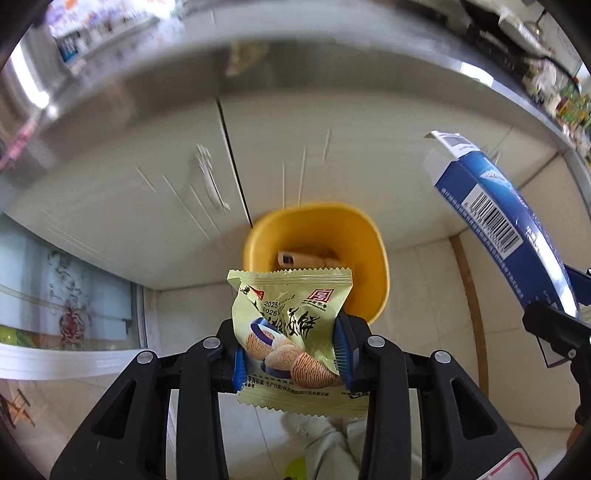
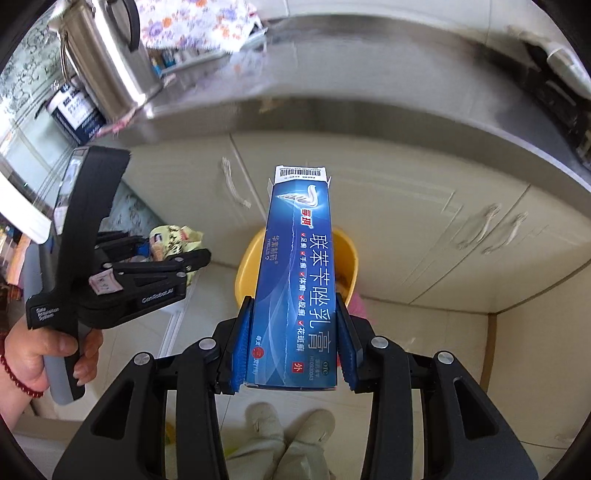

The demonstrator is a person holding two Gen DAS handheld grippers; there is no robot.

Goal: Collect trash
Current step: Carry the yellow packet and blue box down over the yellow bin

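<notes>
My left gripper (image 1: pixel 291 354) is shut on a pale green snack wrapper (image 1: pixel 288 325), held upright above the floor. Just beyond it stands a yellow bin (image 1: pixel 369 240) with some trash inside. In the right wrist view my right gripper (image 2: pixel 293 350) is shut on a long blue carton (image 2: pixel 299 273) with white lettering and an open end flap. The same yellow bin (image 2: pixel 245 266) lies under and behind the carton. The carton (image 1: pixel 491 218) also shows at the right of the left wrist view. The left gripper (image 2: pixel 184 258) with the wrapper (image 2: pixel 173 240) appears at the left of the right wrist view.
Cream cabinet doors (image 1: pixel 155 192) with handles stand behind the bin under a steel countertop (image 2: pixel 332 85). A steel kettle (image 2: pixel 107 55) and a floral cloth (image 2: pixel 192 22) sit on the counter. A person's hand (image 2: pixel 33 358) holds the left gripper; their shoes (image 2: pixel 288 432) are on the tiled floor.
</notes>
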